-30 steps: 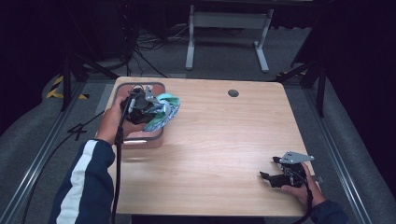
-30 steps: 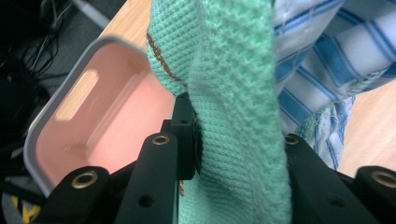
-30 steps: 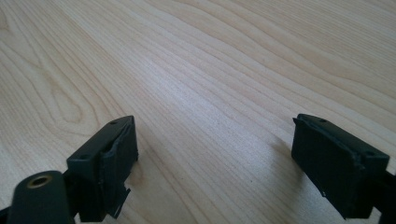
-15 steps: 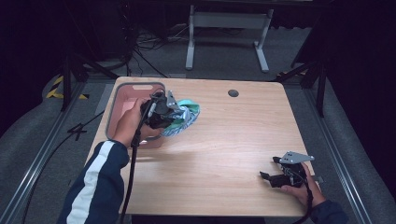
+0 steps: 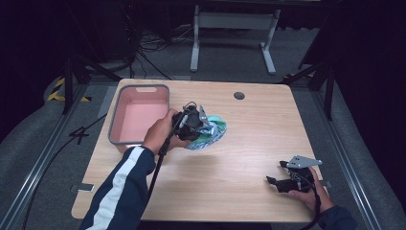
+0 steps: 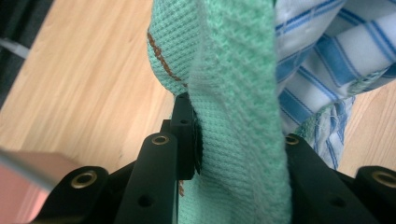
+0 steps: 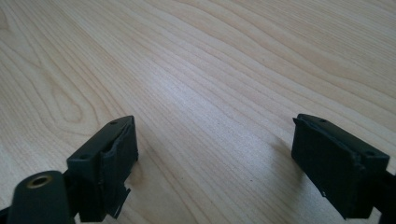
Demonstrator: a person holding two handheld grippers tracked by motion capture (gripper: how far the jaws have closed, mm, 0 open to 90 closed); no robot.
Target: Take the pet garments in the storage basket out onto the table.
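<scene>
Just right of the bin [image 5: 139,115], the left gripper [image 5: 203,125] clenched the cloths [image 5: 213,134] to carry them out; the right gripper [image 5: 280,178] rested with jaws apart, awaiting work.

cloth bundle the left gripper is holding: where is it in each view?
High view: cloth bundle at table centre-left, right of the pink bin, held by the left gripper.
Left gripper view: green waffle cloth clamped between the fingers, striped cloth at upper right.
Right gripper view: not in it.
Shared landmark: wooden tabletop.

Pink tub [image 5: 140,113] on wooden table [image 5: 249,139].
</scene>
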